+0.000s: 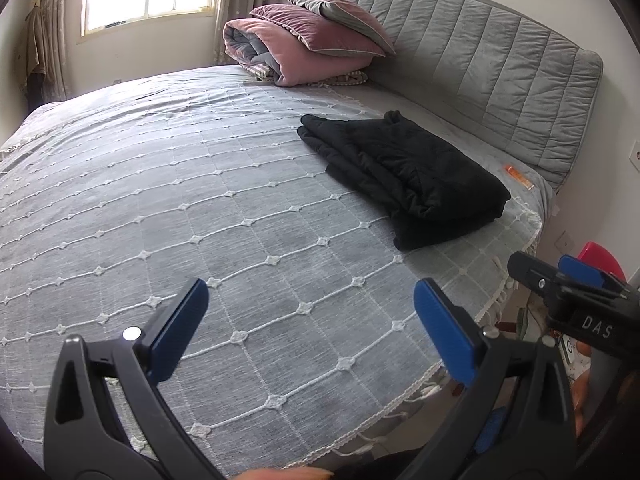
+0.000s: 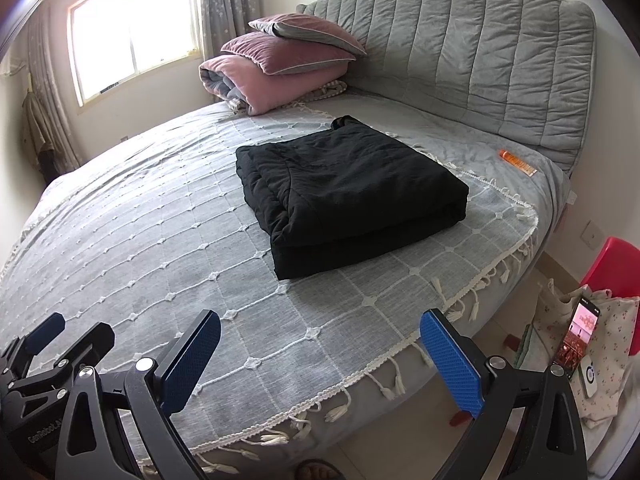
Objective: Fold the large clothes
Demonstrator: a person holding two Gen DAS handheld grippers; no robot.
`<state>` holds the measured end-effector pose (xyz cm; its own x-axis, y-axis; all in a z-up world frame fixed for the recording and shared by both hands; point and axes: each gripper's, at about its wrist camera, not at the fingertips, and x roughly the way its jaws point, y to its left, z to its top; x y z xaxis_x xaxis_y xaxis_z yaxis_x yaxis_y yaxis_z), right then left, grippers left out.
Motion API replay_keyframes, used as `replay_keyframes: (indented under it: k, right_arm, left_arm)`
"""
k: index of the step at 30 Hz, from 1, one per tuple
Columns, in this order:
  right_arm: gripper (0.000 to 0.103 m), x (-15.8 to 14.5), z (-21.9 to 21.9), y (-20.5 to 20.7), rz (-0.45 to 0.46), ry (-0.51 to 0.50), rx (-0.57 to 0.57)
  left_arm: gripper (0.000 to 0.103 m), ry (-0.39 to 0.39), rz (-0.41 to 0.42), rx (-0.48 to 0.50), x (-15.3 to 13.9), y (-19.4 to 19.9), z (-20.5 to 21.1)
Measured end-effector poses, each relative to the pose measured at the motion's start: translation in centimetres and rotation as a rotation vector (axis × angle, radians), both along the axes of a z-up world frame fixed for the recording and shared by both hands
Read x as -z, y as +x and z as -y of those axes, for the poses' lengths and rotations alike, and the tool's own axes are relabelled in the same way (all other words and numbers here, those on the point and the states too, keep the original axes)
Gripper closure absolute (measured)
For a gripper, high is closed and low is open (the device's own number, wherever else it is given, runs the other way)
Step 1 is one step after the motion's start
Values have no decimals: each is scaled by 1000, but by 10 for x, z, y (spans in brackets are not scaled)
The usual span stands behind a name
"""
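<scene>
A black quilted garment (image 1: 404,178) lies folded into a thick rectangle on the grey bedspread (image 1: 180,200), toward the headboard side. It also shows in the right wrist view (image 2: 348,196). My left gripper (image 1: 312,324) is open and empty, above the near part of the bed, well short of the garment. My right gripper (image 2: 320,356) is open and empty over the bed's fringed near edge. The right gripper also shows at the right of the left wrist view (image 1: 560,280), and the left gripper at the lower left of the right wrist view (image 2: 60,340).
Pink and grey pillows and a rolled quilt (image 2: 272,64) are stacked by the grey padded headboard (image 2: 460,56). An orange tube (image 2: 518,163) lies near the headboard. Beside the bed stand a red stool (image 2: 612,268) and a phone (image 2: 578,332) on floral cloth. A window (image 2: 132,36) is behind.
</scene>
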<state>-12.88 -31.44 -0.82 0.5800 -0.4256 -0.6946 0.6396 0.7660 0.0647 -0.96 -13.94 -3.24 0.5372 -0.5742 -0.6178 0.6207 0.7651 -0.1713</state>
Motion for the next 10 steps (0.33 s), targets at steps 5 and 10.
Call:
replay_keyframes:
  k: [5, 10]
  right_arm:
    - [2, 0, 1, 0, -1, 2, 1]
    - [2, -1, 2, -1, -5, 2, 5]
  left_arm:
    - [1, -1, 6, 8, 0, -2, 1]
    - [1, -17, 18, 30, -4, -4, 1]
